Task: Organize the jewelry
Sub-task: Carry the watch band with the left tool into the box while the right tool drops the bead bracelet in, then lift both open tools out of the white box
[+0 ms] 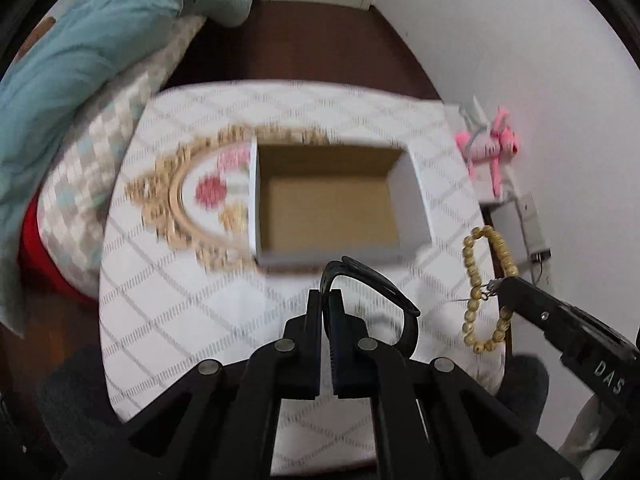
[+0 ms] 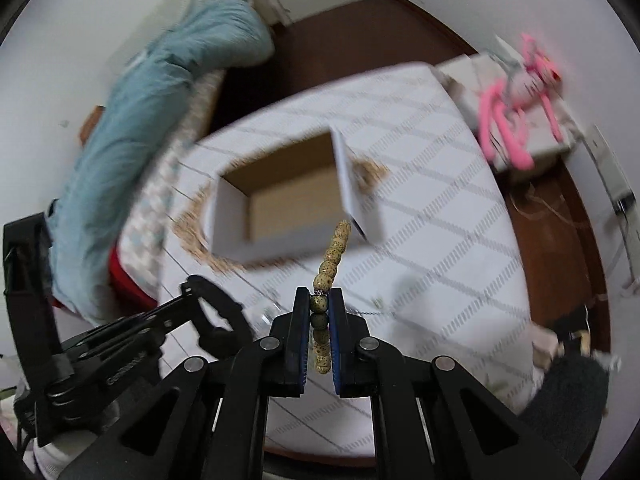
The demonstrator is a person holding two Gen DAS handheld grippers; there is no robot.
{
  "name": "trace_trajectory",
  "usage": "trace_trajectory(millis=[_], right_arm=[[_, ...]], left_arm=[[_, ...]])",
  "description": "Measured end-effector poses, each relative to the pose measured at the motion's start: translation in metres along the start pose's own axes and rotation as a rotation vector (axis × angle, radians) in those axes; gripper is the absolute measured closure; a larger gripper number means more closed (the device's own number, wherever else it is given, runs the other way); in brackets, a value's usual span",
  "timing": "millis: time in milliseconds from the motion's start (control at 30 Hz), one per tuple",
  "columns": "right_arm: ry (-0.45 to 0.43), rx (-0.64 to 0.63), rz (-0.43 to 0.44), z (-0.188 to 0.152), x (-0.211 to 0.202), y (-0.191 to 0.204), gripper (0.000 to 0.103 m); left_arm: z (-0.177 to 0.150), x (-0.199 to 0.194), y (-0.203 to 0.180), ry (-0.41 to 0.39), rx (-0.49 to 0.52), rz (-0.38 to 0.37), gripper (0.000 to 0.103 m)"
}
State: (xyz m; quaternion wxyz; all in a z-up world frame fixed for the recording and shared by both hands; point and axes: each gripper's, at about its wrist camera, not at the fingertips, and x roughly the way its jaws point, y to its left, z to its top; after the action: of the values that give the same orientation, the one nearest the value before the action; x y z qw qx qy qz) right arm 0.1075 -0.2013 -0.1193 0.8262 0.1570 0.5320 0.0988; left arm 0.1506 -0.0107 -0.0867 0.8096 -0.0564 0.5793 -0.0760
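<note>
Above the quilted table, the left gripper was clenched on a black bangle, just short of the open cardboard box; to its right, the right gripper pinched a beaded bracelet by a couple of beads, the loop dangling free near the table's edge; both pieces hung outside the box; a swinging loop might catch the box wall or slip from so narrow a grip and drop to the floor.

An open cardboard box sits on the white-clothed table.
</note>
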Motion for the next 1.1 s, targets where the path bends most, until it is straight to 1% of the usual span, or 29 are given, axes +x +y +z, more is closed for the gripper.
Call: trace_trajectory(millis=[67,200,333,433,467,533,567,600,633,667,700,733,767,833,900,967,1033,1100], right_arm=[[-0.006,-0.024,0.004,0.021,0.007,0.012,0.094],[0.025,-0.052,0.013,0.060,0.036,0.028,0.094],[0.064,-0.057,0.005,0.081,0.067,0.031,0.094],[0.104,-0.069,-0.006,0.092,0.089,0.027,0.093],[0.124,-0.073,-0.006,0.094,0.096,0.026,0.093],[0.162,-0.076,-0.013,0.097,0.106,0.023,0.093],[0.170,-0.079,-0.013,0.097,0.109,0.022,0.092],[0.169,-0.087,-0.027,0.097,0.110,0.020,0.089],[0.169,-0.097,-0.038,0.097,0.110,0.020,0.083],[0.167,-0.101,-0.049,0.096,0.109,0.019,0.063],[0.160,-0.104,-0.067,0.095,0.108,0.017,0.043],[0.153,-0.110,-0.085,0.094,0.107,0.017,0.038],[0.142,-0.125,-0.118,0.092,0.106,0.017,0.035],[0.128,-0.150,-0.186,0.088,0.105,0.018,0.032],[0.116,-0.174,-0.265,0.082,0.106,0.017,0.012],[0.106,-0.184,-0.315,0.076,0.109,0.015,0.007],[0.097,-0.194,-0.349,0.071,0.112,0.012,0.006],[0.094,-0.196,-0.361,0.067,0.114,0.010,0.001]], left_arm=[[0.022,0.004,0.002,-0.015,0.005,0.018,0.102],[0.055,0.021,0.007,0.013,0.020,0.017,0.102],[0.080,0.041,0.012,0.065,-0.005,-0.006,0.097],[0.090,0.053,0.016,0.099,-0.034,0.003,0.097],[0.091,0.055,0.016,0.106,-0.034,0.002,0.095],[0.093,0.060,0.019,0.117,-0.036,0.014,0.087],[0.093,0.061,0.020,0.113,-0.037,0.020,0.074],[0.091,0.060,0.022,0.103,-0.041,0.025,0.055],[0.090,0.059,0.024,0.094,-0.048,0.034,0.046],[0.086,0.057,0.027,0.075,-0.054,0.051,0.036],[0.084,0.056,0.029,0.065,-0.054,0.061,0.035],[0.081,0.056,0.031,0.058,-0.051,0.076,0.035],[0.077,0.057,0.034,0.053,-0.048,0.100,0.034],[0.070,0.059,0.039,0.037,-0.054,0.130,0.024],[0.063,0.060,0.046,0.011,-0.067,0.154,0.011],[0.056,0.063,0.051,-0.006,-0.069,0.161,0.000],[0.050,0.066,0.052,-0.005,-0.059,0.180,0.000],[0.046,0.067,0.052,-0.011,-0.051,0.191,0.000]])
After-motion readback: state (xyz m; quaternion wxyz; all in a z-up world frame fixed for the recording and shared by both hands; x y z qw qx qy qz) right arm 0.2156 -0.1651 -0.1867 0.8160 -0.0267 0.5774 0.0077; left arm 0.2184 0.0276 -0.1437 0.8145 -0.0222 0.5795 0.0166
